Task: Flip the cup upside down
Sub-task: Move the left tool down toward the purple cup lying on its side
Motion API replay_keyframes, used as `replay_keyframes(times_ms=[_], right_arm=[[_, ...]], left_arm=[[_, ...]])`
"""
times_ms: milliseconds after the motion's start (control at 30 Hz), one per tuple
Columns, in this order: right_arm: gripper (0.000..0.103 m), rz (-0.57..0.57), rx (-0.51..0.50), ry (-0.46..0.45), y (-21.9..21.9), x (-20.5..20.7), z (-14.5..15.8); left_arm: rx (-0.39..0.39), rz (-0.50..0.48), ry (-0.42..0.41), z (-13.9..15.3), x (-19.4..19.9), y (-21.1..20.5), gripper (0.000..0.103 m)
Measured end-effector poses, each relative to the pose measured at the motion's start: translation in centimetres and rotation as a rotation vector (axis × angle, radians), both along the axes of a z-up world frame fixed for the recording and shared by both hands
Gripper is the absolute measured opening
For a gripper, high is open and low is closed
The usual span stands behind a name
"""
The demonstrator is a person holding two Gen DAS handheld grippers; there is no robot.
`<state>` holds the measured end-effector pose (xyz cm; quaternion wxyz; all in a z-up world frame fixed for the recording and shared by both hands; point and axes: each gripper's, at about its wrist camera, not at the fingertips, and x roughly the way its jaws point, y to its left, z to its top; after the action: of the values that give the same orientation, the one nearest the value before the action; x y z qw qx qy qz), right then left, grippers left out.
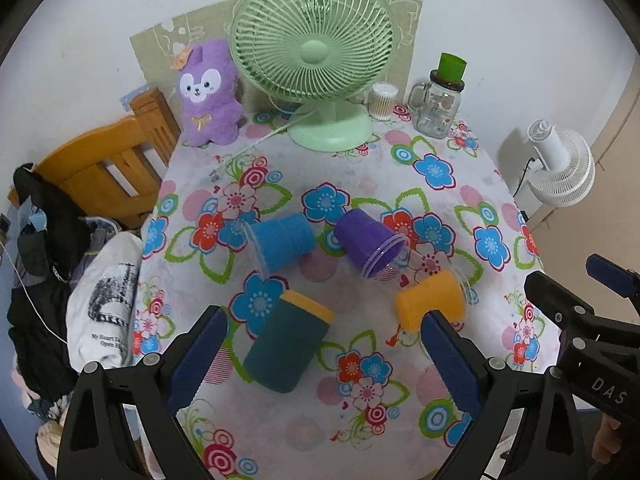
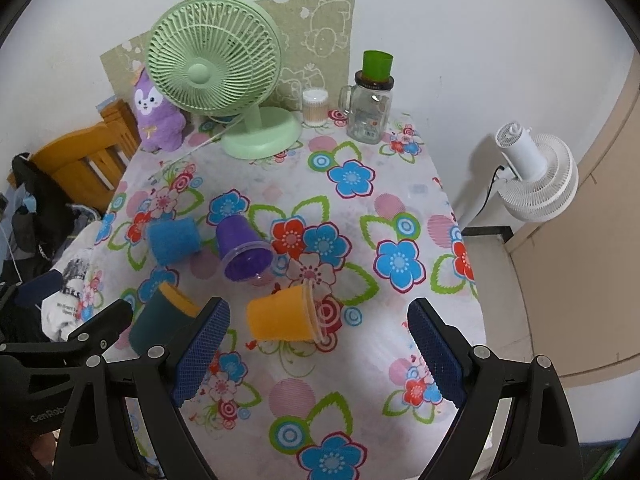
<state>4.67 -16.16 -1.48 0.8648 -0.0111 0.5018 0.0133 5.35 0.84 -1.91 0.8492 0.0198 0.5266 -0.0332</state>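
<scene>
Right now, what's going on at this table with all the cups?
Nothing is held yet. Both tongs, left and right, hang open above the floral table. Four cups lie on their sides: blue cup, purple cup, orange cup and dark teal cup. None stands upside down. The teal cup lies between the left tongs' fingers in view.

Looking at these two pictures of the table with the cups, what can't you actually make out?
- Teal cup: right wrist view, lower part hidden behind the left tool's arm.
- Orange cup: left wrist view, one corner covered by the left tool finger.
- White shirt print: too small to read.
- Glass jar: contents unclear.
</scene>
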Motion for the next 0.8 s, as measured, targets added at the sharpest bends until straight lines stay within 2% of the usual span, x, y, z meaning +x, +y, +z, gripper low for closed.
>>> replay_keyframes(times_ms=[433,800], right_arm=[[0.092,0.104,-0.016,0.021,-2.1,5.8,-1.6],[0.092,0.138,-0.001,0.079,-4.6,12.0,-4.9]], left_arm=[[-0.021,0.131,0.082,-3.2,5.0,-2.6,0.099],[-0.034,0.212,0.179,-7.6,10.4,-5.4,0.099]])
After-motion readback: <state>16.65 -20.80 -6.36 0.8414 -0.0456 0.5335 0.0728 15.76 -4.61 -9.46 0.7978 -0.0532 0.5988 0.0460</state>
